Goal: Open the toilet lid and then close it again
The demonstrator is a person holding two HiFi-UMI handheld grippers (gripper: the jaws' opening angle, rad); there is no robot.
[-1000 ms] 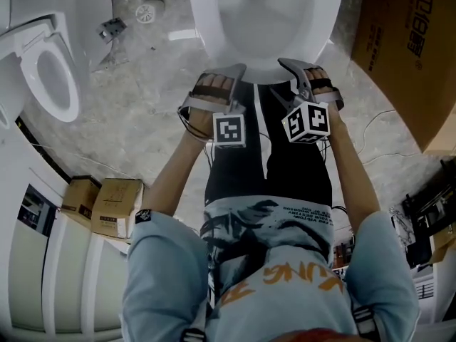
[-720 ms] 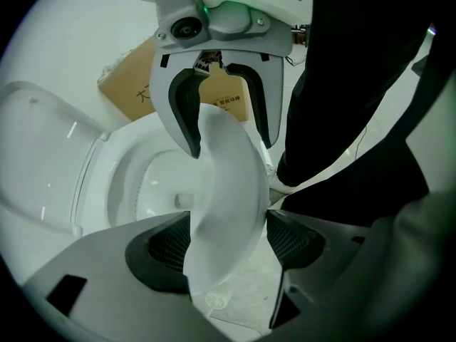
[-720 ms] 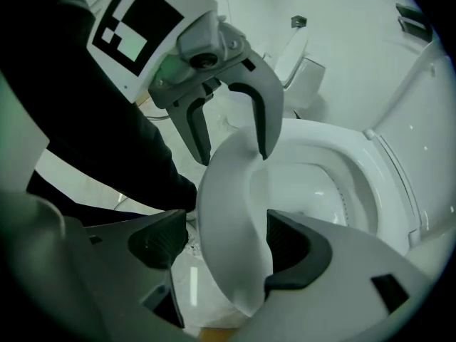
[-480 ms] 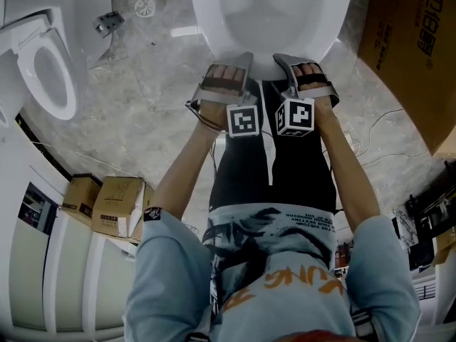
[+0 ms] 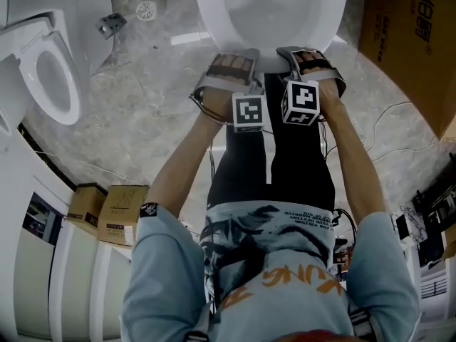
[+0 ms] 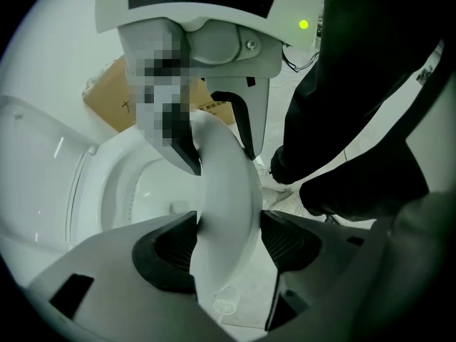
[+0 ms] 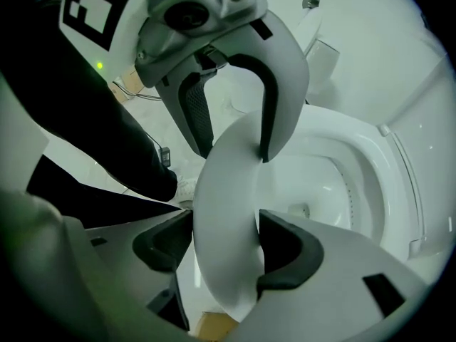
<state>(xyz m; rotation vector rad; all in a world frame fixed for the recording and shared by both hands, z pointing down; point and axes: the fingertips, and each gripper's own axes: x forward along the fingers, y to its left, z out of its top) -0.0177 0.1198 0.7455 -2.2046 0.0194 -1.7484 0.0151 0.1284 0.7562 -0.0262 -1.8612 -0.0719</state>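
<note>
While both grippers pinched it, the white plastic toilet lid (image 5: pixel 271 9) sat at the top centre of the head view, right in front of the person. Its curved front edge (image 6: pixel 228 184) ran edge-on between the jaws, with the white ceramic bowl (image 7: pixel 328 184) open to view beside it. The left gripper (image 5: pixel 235 57) had its dark pads pressed on either side of that rim. The right gripper (image 5: pixel 308 52) clamped the same rim just beside it, the two marker cubes close together. The person's black trousers (image 5: pixel 271 155) stood below the grippers on a grey marbled floor (image 5: pixel 142 120). A second white toilet (image 5: pixel 43 77) was well apart at left and a large brown cardboard box (image 5: pixel 406 41) at right.
</note>
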